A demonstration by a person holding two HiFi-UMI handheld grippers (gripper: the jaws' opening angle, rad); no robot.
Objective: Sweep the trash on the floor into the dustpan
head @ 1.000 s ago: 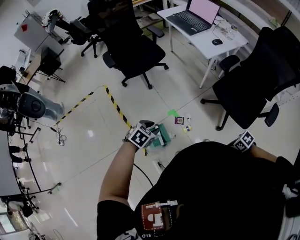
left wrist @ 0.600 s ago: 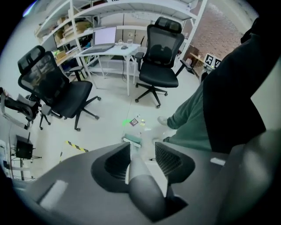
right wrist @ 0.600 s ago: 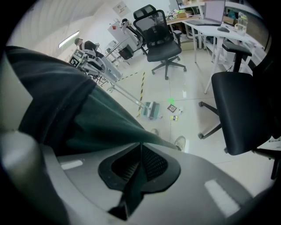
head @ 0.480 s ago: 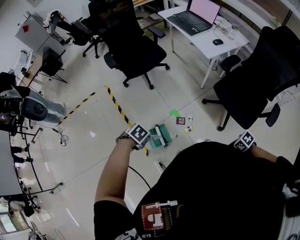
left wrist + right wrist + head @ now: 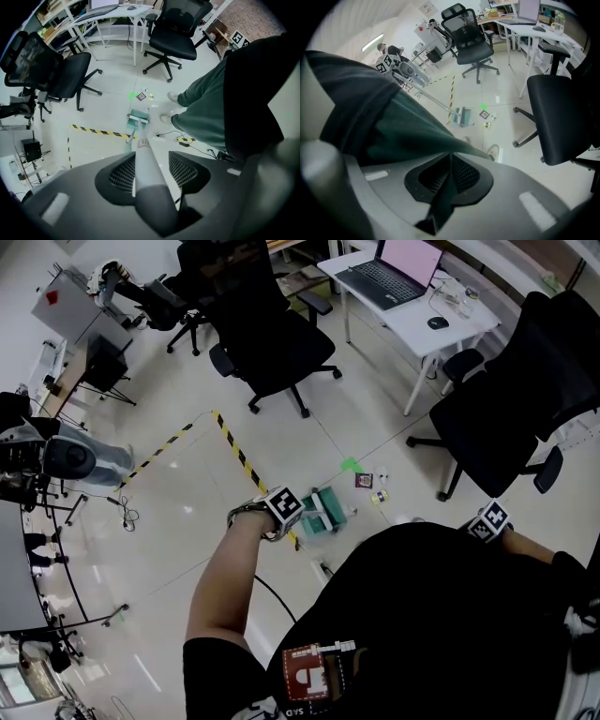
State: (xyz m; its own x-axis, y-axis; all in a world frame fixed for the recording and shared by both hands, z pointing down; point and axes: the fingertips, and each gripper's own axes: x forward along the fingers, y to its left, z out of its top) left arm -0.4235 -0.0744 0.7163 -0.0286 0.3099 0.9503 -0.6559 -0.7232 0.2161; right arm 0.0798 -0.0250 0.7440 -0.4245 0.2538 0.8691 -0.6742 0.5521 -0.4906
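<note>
Dustpan [image 5: 322, 513] on floor [image 5: 178, 531], trash [image 5: 364, 480] near

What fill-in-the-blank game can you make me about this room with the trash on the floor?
1. The tape on the floor has yellow and ___ stripes.
2. An open ___ sits on the white desk.
3. The bits of trash lie next to the green ___.
Missing words: black; laptop; dustpan.
</note>
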